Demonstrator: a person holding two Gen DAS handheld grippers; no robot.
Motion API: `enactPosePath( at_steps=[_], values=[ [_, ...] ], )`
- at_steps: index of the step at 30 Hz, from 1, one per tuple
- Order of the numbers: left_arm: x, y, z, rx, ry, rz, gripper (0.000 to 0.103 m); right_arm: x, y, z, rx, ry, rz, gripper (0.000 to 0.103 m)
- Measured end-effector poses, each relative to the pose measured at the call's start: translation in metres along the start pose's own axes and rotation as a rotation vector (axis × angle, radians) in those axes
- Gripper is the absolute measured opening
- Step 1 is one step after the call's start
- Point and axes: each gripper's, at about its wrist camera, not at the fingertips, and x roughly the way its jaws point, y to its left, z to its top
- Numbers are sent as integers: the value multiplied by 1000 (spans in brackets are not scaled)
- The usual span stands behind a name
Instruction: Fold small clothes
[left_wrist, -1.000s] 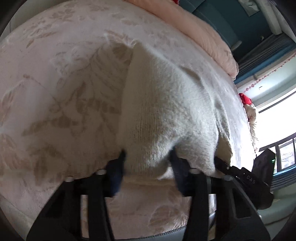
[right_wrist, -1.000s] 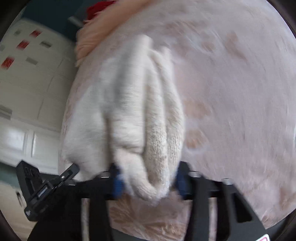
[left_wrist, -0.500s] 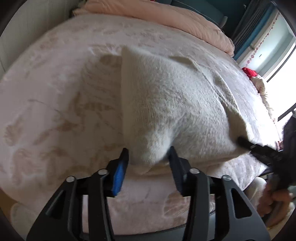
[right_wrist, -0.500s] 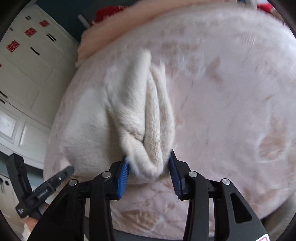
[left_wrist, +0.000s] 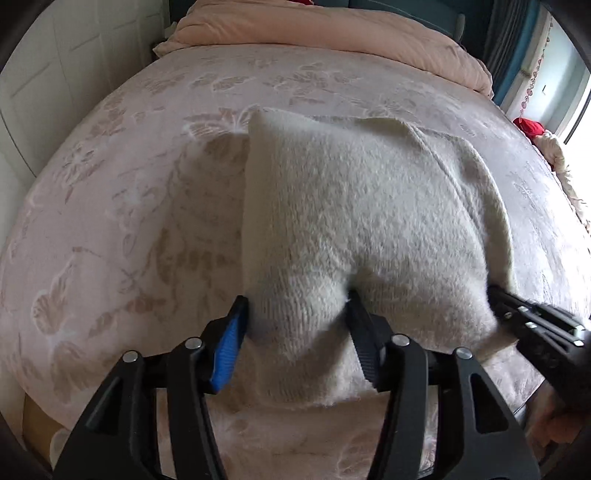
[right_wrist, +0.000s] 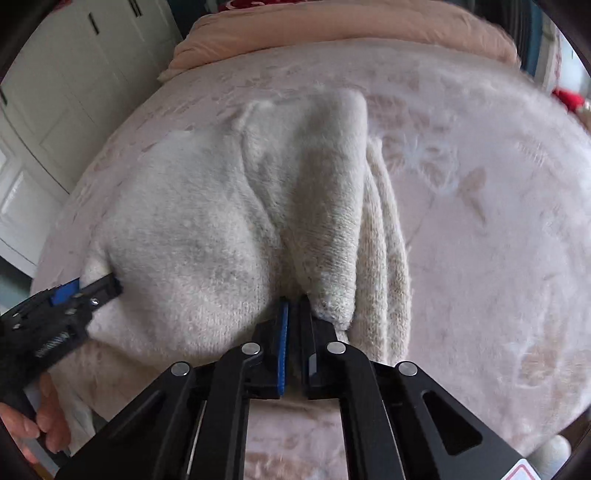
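Note:
A cream knitted sweater (left_wrist: 369, 206) lies folded on the bed, its sleeve folds bunched along the right side in the right wrist view (right_wrist: 380, 258). My left gripper (left_wrist: 295, 314) straddles the sweater's near left corner. Its jaws are opening, the thick fold still fills the gap between them, and the blue pad stands just off the knit. My right gripper (right_wrist: 291, 306) is shut with nothing between its pads, its tips just short of the near edge beside the bunched fold. Each gripper shows at the other view's edge: the right gripper (left_wrist: 517, 314), the left gripper (right_wrist: 85, 291).
The bed cover (left_wrist: 129, 184) is pale pink with a leaf pattern. A peach duvet (left_wrist: 332, 33) is heaped along the far edge. White wardrobe doors (right_wrist: 55, 92) stand to the left. A person's hand (right_wrist: 40, 424) holds the left gripper's handle.
My right gripper let go of the bunched fold it held and closed empty. The left jaws widened around the corner. Both views rolled and drew back a little.

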Motion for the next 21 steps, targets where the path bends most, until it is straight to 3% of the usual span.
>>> enactPosePath(
  at_steps=[3, 6, 8, 13, 17, 21],
  values=[
    [-24, 7, -1, -32, -18, -38, 52, -34, 8, 4, -4, -69, 20, 8],
    [-49, 5, -8, -13, -73, -15, 51, -67, 8, -4, -2, -157, 3, 11],
    [-62, 3, -17, -9, -82, -10, 56, -78, 5, -15, 10, -176, -10, 12],
    [-84, -8, -48, 16, -132, 49, 84, -101, -8, -54, 59, -217, -42, 30],
    [-93, -23, -69, 60, -145, 73, 87, -113, -15, -84, 80, -221, -49, 38],
    [-99, -32, -86, 73, -149, 81, 89, -121, -12, -113, 94, -232, -89, 56]
  ],
)
